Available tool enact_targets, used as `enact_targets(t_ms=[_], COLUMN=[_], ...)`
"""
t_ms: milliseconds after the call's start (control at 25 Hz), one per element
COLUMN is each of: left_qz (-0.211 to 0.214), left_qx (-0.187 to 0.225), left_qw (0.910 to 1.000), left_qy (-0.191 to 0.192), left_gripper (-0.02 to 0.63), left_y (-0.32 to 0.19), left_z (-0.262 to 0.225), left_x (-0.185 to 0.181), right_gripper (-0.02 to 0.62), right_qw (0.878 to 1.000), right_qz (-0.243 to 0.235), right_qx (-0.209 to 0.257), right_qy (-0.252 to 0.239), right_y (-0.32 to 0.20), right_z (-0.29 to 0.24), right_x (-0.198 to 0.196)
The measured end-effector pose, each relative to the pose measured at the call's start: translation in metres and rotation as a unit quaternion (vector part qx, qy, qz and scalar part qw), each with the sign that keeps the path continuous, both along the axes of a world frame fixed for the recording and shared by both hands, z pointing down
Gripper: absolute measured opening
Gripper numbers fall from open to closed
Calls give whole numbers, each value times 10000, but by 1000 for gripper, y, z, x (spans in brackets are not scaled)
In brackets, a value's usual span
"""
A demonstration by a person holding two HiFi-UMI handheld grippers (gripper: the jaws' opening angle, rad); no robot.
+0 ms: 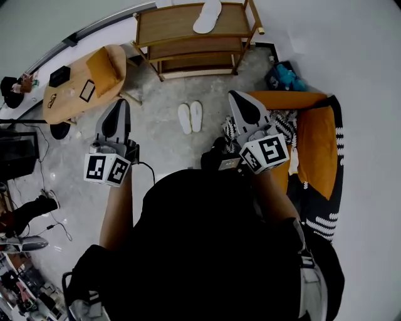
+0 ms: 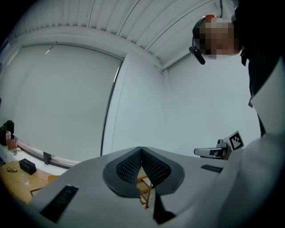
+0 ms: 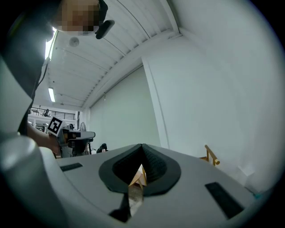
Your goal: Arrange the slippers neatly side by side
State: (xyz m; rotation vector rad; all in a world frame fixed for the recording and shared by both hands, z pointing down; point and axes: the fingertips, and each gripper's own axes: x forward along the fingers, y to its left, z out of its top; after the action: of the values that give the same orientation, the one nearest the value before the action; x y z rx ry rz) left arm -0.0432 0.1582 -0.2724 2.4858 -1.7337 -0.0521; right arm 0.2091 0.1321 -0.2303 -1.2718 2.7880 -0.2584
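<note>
Pair looks set, side by side
The slippers (image 1: 190, 117) lie together on the floor before the shelf (image 1: 169, 25); a third slipper (image 1: 208, 15) lies atop it. Left gripper (image 2: 141, 149) and right gripper (image 3: 142, 147) are closed and empty.

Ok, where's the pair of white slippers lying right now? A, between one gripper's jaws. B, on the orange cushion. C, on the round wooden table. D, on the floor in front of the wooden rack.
D: in the head view the two white slippers lie side by side on the floor, just in front of the wooden rack.
</note>
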Motion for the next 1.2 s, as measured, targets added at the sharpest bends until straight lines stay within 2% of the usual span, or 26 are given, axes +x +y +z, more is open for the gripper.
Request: enact_targets(t_ms=[240, 440, 600, 800, 960, 1080, 1200], left_qz=[-349, -284, -286, -257, -180, -86, -19], left_qx=[176, -24, -241, -186, -9, 2, -45], left_qw=[9992, 9993, 9987, 9986, 9989, 9991, 9995], left_qy=[127, 231, 344, 420, 433, 416, 315], left_gripper=[17, 17, 17, 17, 17, 17, 17], left_y=[85, 167, 213, 232, 229, 231, 235], left_z=[11, 33, 51, 48, 29, 18, 17], left_x=[-43, -70, -78, -75, -61, -46, -29], right_gripper=[32, 32, 32, 31, 31, 32, 32], right_qw=[9993, 9984, 9975, 9979, 9984, 9987, 9987], right_qz=[290, 246, 175, 124, 9, -78, -81], right_qx=[-124, -220, -376, -348, -307, -179, -245], right_qy=[190, 462, 568, 537, 476, 463, 447], right_y=[78, 148, 188, 210, 210, 211, 214], right_z=[3, 15, 23, 14, 7, -5, -1], right_x=[-32, -57, -69, -75, -70, -66, -51])
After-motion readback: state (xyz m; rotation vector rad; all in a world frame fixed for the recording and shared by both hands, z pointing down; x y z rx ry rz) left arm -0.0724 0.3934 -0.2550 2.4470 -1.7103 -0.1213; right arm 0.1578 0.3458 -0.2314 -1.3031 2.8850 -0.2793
